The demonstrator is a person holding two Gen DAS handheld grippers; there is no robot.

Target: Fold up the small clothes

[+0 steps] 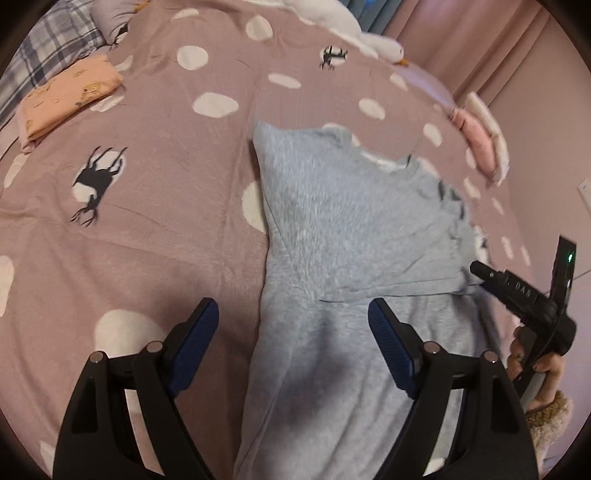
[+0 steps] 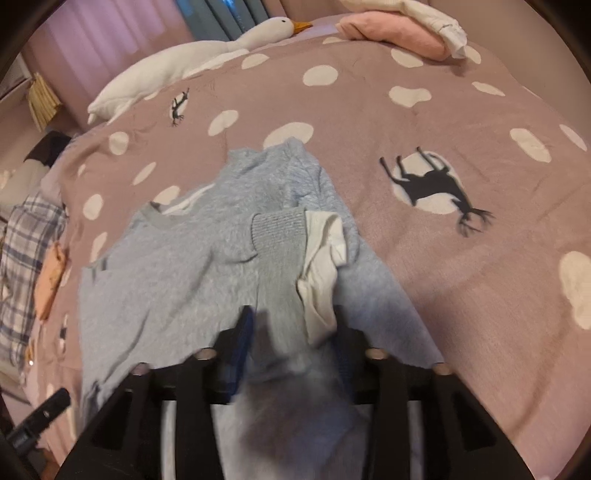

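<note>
Mid-fold: grey sweater (image 1: 332,229) spread on the bed (image 1: 147,240), sleeve (image 2: 273,258) clamped in right tongs (image 2: 291,332). Left tongs (image 1: 293,332) apart, hovering over the hem. Next, probably: lay sleeve across body, release.

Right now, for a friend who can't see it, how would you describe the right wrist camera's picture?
The right gripper is shut on a sleeve of a light blue sweater, holding it over the garment spread on a mauve bedspread with white spots and deer silhouettes. A white goose plush and folded pink clothes lie at the far edge.
</note>
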